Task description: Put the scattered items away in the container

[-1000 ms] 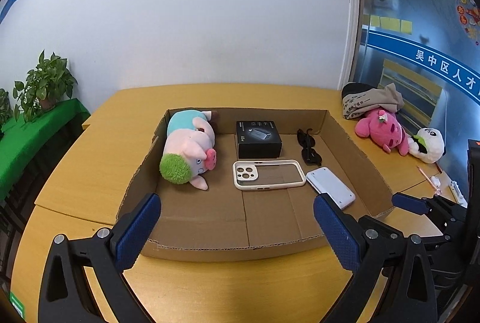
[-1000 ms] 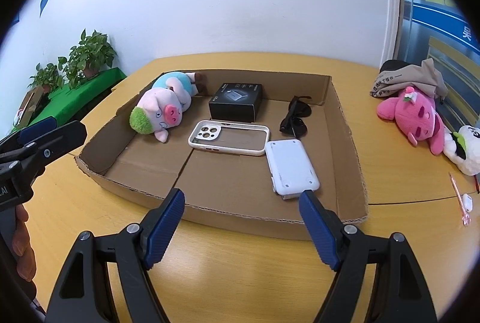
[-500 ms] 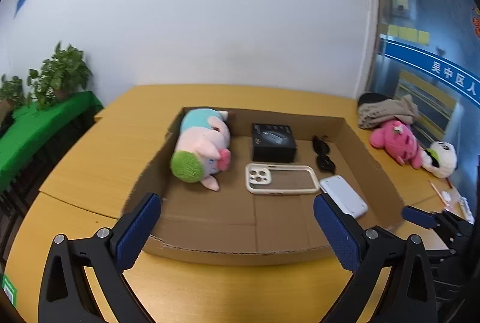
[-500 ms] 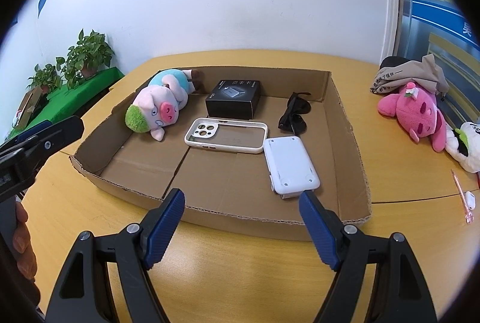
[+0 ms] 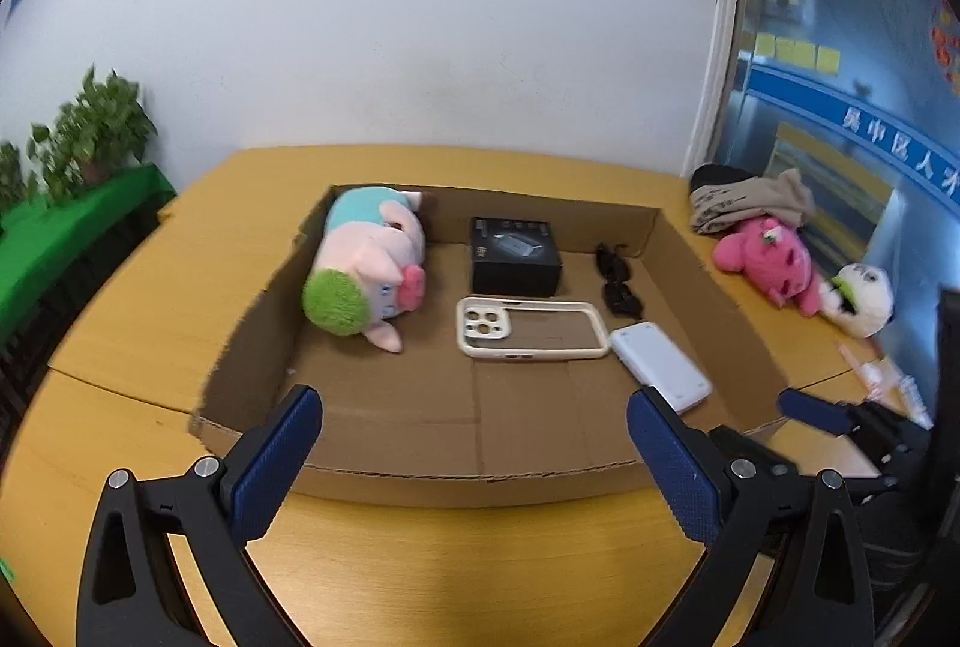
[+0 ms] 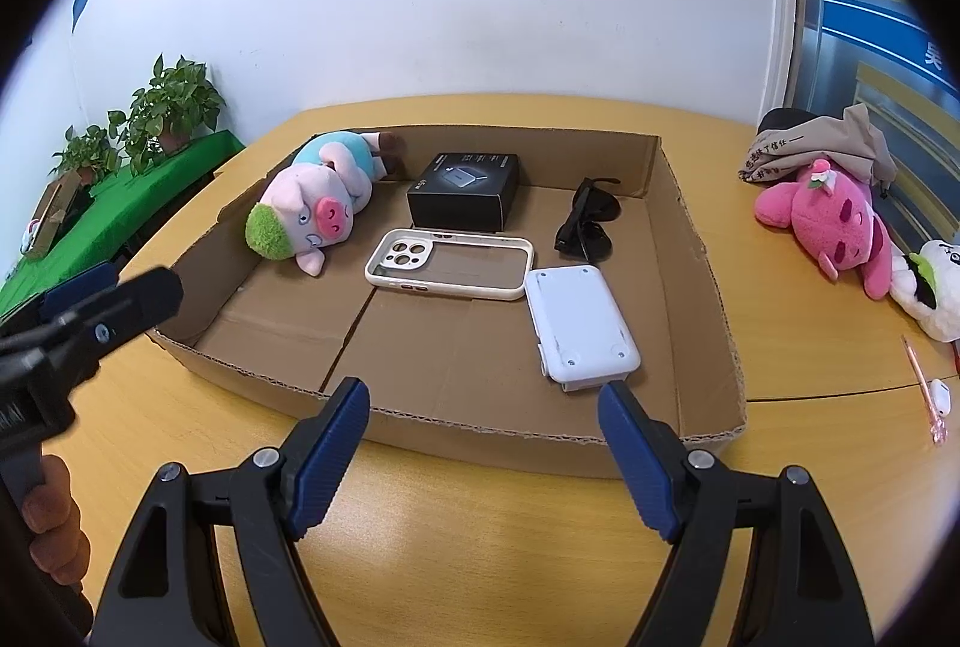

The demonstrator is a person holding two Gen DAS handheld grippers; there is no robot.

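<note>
Inside, one cardboard tray [image 6: 690, 239] holds five items; both tools [image 5: 474, 431] [image 6: 483, 425] spread, empty.

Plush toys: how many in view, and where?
3. Pig plush lies in the cardboard tray, far-left corner. Pink plush and white plush lie outside on the table, right of it. The cloth heap there may hide more.
</note>
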